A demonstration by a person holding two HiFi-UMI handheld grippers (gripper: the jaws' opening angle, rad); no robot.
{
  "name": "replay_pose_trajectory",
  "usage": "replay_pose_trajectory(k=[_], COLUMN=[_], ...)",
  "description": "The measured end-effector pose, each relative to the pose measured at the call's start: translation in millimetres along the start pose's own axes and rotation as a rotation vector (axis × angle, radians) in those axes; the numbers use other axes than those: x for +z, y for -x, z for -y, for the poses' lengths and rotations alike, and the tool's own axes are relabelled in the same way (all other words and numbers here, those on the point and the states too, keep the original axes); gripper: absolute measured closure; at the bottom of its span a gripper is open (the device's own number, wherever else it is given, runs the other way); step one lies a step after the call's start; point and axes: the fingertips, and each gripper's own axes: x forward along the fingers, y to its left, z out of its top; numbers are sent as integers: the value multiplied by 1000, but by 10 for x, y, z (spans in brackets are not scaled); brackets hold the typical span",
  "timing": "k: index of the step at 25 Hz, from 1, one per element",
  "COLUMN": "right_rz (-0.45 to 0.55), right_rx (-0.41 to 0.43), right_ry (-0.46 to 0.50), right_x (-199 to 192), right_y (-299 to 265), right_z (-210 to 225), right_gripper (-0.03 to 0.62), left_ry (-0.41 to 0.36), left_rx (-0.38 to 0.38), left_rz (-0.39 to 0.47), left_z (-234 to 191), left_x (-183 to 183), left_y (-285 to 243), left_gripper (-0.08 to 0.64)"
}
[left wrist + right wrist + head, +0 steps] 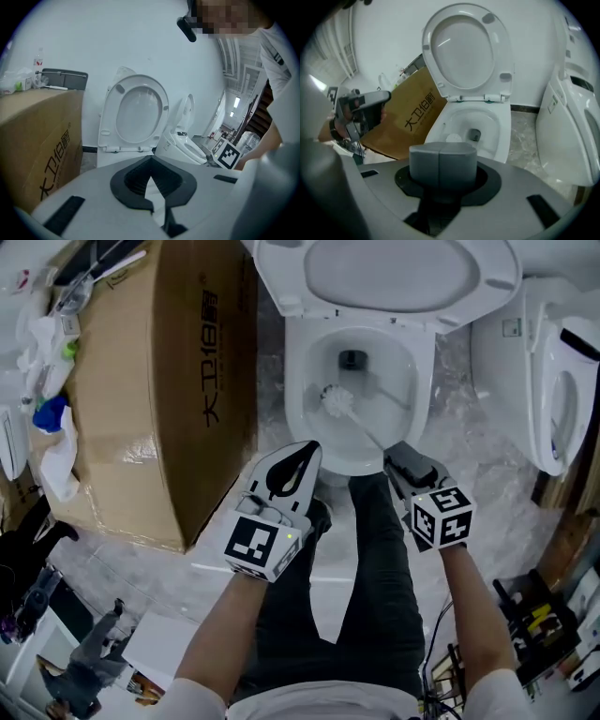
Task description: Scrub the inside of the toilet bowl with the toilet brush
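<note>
Head view: the toilet brush (336, 401) has its bristle head down inside the toilet bowl (300, 381), and the right tool (396, 456) is clamped on the handle. The left tool (309, 448) hangs by the front rim.

Left gripper view: jaw tips meet, holding nothing.

Right gripper view: the grey handle end is pinched tight, with the bowl beyond it.

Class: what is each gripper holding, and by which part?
The right gripper holds the toilet brush by the end of its handle; the left gripper holds nothing.

A printed cardboard box (141, 381) (clutter (47, 362) on top) stands at left, a second white toilet (553, 381) at right.
</note>
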Motion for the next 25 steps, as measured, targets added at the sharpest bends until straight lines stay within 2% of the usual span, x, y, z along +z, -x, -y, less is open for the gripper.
replay_pose_trajectory(k=[4, 10, 17, 25], right_rz=[-18, 0, 43, 19], right_rx=[-88, -114, -176, -248], right_ry=[168, 337, 536, 861], right_x=[-132, -104, 202, 485], right_y=[-135, -398, -665, -791], right_z=[-86, -285, -172, 142], right_gripper=[434, 434, 434, 434], left_ry=[14, 9, 17, 13], left_rx=[2, -4, -8, -1], left_rz=[-21, -22, 0, 33], left_z=[-20, -82, -125, -221], left_x=[-148, -289, -446, -418], left_y=[-19, -57, -127, -206], left_gripper=[552, 552, 552, 552])
